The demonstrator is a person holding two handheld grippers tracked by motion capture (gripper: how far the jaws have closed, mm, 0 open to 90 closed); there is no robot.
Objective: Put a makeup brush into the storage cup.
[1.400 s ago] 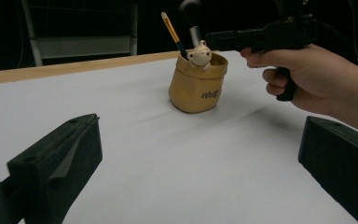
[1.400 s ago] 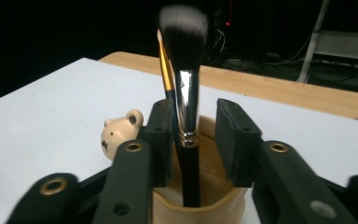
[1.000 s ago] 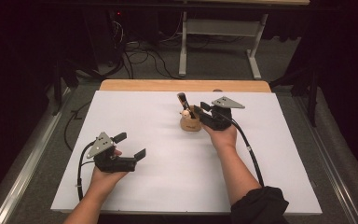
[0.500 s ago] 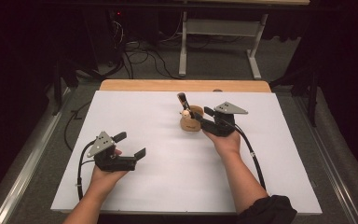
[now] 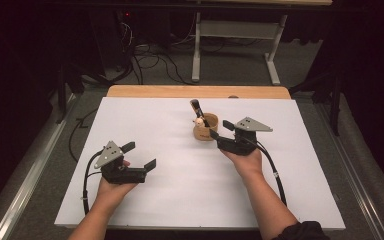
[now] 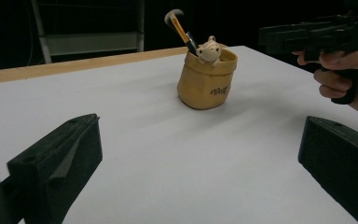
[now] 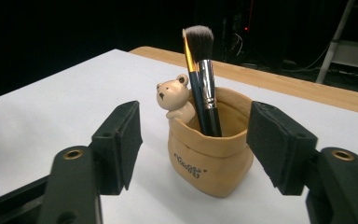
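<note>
Right gripper view gives us the best look: our right gripper [image 7: 193,140] has its two foam-padded jaws standing either side of the tan bag-shaped brush holder [image 7: 209,156], a gap showing at each pad, so nothing is gripped. The jaws have just been opening, and the holder sits between them without being pressed. Two makeup brushes [image 7: 204,74] stand in it, bristles up and leaning a bit, with a little bear figurine [image 7: 173,97] hanging over the rim. Looks to us like a drop-off: brushes parked upright in the pot so they don't roll around the table.

From the high view the holder [image 5: 206,131] sits on the white table top [image 5: 180,200] toward the far middle, just beside our right gripper [image 5: 222,132], which is level and pointed at it.

Our left gripper [image 5: 142,156] waits well apart at the near left, jaws wide and empty, aimed at the holder [image 6: 206,79] from a distance. We'd guess it's parked there simply to keep out of the way.
</note>
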